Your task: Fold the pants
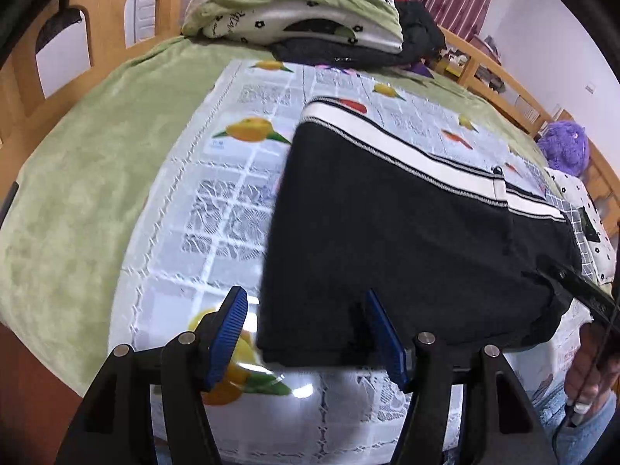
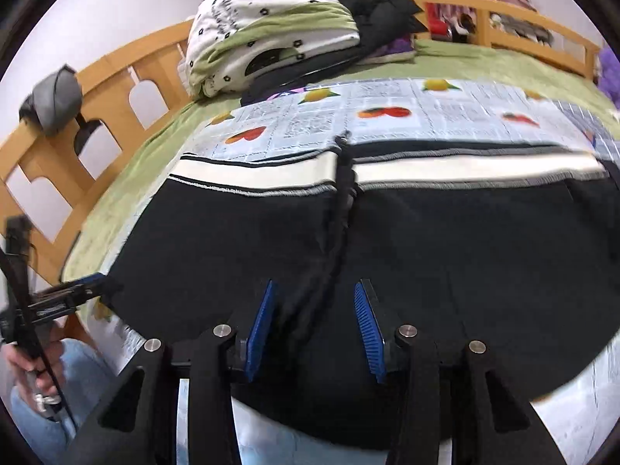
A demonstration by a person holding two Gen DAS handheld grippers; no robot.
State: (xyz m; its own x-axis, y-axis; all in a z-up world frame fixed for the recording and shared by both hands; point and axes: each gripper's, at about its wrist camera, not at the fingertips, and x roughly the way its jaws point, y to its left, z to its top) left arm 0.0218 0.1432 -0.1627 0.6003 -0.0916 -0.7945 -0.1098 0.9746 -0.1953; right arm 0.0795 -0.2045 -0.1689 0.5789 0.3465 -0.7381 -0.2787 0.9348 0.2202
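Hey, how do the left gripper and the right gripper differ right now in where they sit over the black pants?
The left gripper straddles the near left corner of the black pants: one finger over the fruit-print cloth, the other over the fabric. The right gripper has both fingers over the pants, either side of the dark drawstring. The left gripper's gap looks wider. Both are open, with blue ribbed pads.

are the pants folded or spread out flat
Folded: the pants form a compact black block on the mat, striped white band along the far edge, thick doubled near edge.
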